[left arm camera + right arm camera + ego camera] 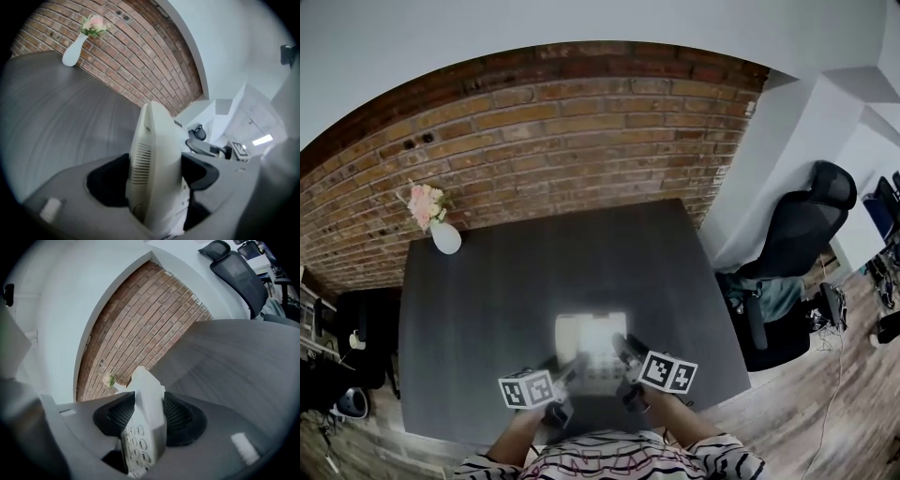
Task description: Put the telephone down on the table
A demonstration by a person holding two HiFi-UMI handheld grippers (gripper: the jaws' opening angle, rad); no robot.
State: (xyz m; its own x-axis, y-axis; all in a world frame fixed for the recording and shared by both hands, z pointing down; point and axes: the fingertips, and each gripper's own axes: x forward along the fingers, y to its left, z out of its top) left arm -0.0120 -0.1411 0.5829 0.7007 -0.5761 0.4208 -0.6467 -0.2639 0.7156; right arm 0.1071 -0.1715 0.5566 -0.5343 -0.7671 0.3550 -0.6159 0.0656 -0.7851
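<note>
Telephone over near edge of dark table, pinched from both sides: left gripper closed on handset side, right gripper closed on keypad side. Flower vase at far left corner.

The dark grey table carries 1 white vase at its far-left corner.

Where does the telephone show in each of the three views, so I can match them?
Head view: telephone low centre, a pale block.
Left gripper view: bottom centre, edge-on between the jaws.
Right gripper view: bottom centre, keypad showing, between the jaws.
Shared landmark: the white vase with flowers, in all three.
</note>
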